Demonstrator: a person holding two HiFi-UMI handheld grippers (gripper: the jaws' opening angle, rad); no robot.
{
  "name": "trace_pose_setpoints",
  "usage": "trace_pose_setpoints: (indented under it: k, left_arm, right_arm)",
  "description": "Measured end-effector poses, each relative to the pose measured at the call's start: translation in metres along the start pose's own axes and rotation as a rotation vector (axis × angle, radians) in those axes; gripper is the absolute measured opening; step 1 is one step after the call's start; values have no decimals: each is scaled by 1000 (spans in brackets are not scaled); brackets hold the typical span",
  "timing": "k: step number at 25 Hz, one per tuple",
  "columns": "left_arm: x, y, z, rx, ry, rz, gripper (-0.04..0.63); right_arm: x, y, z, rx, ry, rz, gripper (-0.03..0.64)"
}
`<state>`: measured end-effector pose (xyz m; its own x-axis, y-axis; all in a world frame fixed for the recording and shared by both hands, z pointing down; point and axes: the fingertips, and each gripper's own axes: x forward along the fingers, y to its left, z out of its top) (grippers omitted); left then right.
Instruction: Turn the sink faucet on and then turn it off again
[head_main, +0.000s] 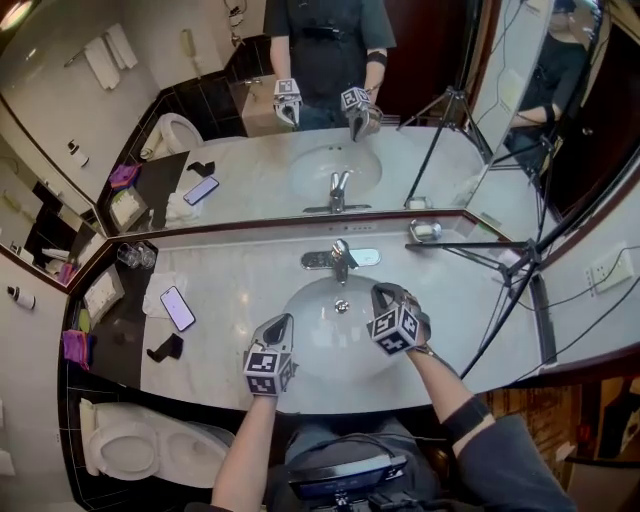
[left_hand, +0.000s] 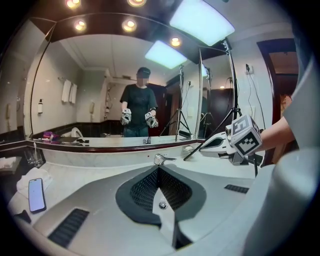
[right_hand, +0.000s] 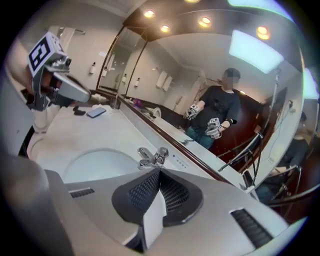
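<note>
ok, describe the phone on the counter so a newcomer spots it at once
Start at the marble counter and go left of the sink basin. There, on a white cloth, lies the phone: a flat rectangle with a pale screen, unlike the small black object beside it.

Clock centred on the sink basin (head_main: 300, 300), head view. 12: faucet (head_main: 340, 258) stands at the back rim with the mirror (head_main: 250, 190) right behind it, so no way through. 1 to 3: tripod (head_main: 525, 260) legs slant over the countertop (head_main: 240, 270), soap dish (head_main: 424, 231) beside the upper one; tight. 9 to 10: phone (head_main: 178, 307) on white cloth, drinking glasses (head_main: 135, 256) beyond. 8: small black object (head_main: 165, 348). Bare marble between phone and basin lies open. Left gripper (head_main: 283, 324) and right gripper (head_main: 382, 295), jaws closed, hang apart over the bowl; the lane between them to the faucet is clear.
</note>
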<state>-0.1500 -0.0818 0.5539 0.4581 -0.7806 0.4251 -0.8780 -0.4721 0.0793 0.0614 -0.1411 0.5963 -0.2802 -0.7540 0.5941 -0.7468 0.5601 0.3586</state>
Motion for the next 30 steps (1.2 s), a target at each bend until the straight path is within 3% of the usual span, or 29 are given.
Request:
trace_pose_setpoints:
  k: [9, 12, 22, 30]
  left_arm:
    - [-7, -5, 6, 11, -14, -12, 8]
    - [-11, -9, 7, 2, -24, -22, 8]
    - [-20, -19, 7, 2, -38, -47, 8]
    - [-19, -23, 4, -2, -27, -44, 8]
  right_arm:
    - [-57, -10, -19, 422, -85, 15, 17]
    - [-64, -12, -40, 503, -95, 2, 17]
    - [-84, -6, -68, 588, -95, 9, 17]
    - [-83, 0, -77, 574, -72, 19, 17]
